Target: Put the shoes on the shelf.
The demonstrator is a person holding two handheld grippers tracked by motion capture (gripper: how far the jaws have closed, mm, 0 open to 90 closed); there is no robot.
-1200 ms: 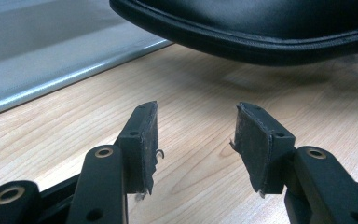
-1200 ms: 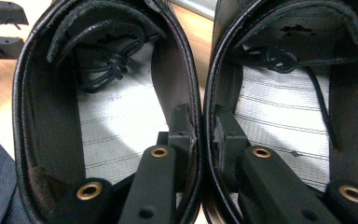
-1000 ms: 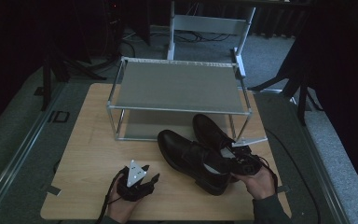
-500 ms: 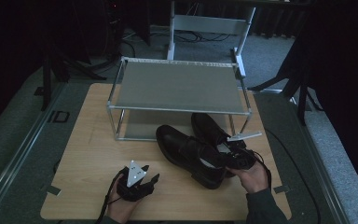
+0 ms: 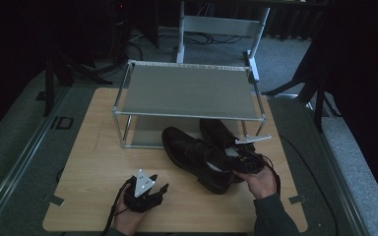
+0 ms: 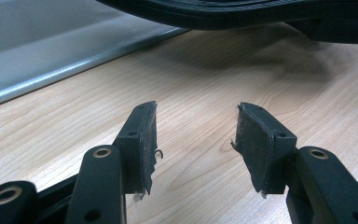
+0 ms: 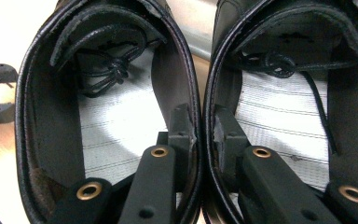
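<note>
While clamped by the right gripper (image 7: 200,121) on their two touching inner walls, one jaw down inside each, stood as a pair of black shoes (image 5: 202,152) on the wooden table (image 5: 98,147), toes at the open front of the metal rack (image 5: 192,91), heels toward the person. Judged the hold thin: pinched only soft collar leather, so risked one shoe sliding out of the pinch on any lift, or both sagging and twisting toes-down under their own weight. Risked also catching the toes on the rack's front rail or an upright on a low push inward, and shoving the light frame back across the table. Might have snagged the laces (image 7: 116,70) too, knotted inside the shoes ahead of the jaw tips. Reached in from the right of the high view, right hand (image 5: 261,179) low behind the heels, wrist near level, gripper pointed forward and slightly down into the shoe mouths. Rested the left gripper (image 6: 196,126) on the bare wood at the near left, jaws well apart with nothing between, aimed toward the nearer shoe's sole
</note>
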